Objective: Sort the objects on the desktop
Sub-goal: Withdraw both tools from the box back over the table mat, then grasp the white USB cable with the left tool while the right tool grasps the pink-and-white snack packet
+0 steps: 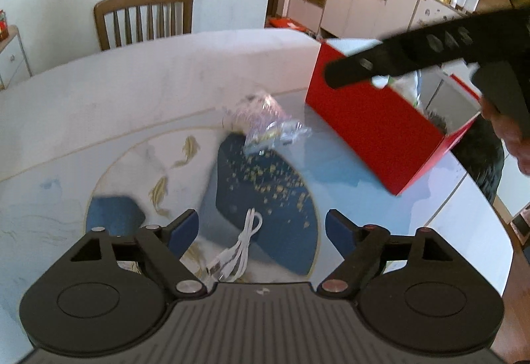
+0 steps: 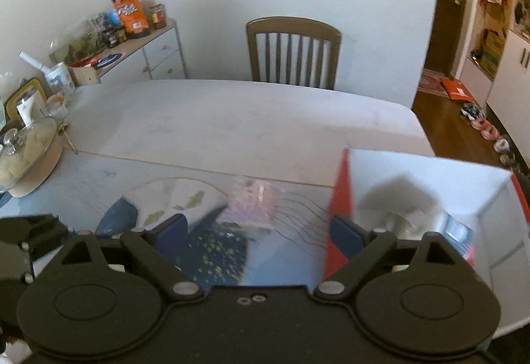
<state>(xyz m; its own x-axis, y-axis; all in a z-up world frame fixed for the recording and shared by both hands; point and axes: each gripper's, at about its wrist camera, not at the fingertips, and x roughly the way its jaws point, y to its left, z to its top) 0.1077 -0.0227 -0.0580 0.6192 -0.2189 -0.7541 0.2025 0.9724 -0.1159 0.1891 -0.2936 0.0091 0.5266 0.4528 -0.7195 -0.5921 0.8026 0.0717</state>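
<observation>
A white USB cable (image 1: 243, 244) lies coiled on the blue patterned mat (image 1: 275, 198). My left gripper (image 1: 261, 224) hangs over the cable, open, and its blue pads do not touch it. Farther back rests a crinkled clear plastic bag (image 1: 265, 122) with pinkish contents. To the right stands an open red box (image 1: 371, 128) with a white inside and blurred items in it. One of my right gripper's fingers (image 1: 397, 60) reaches over the box rim. In the right wrist view my right gripper (image 2: 258, 229) is open and holds nothing, with the bag (image 2: 253, 205) ahead and the red box (image 2: 339, 198) at its right finger.
A wooden chair (image 2: 293, 52) stands behind the pale table (image 2: 232, 118). A pot with a glass lid (image 2: 23, 145) and cups crowd the table's left end. A side cabinet (image 2: 159, 52) carries jars and boxes. A person's hand (image 1: 510, 138) is at the right, by the table's edge.
</observation>
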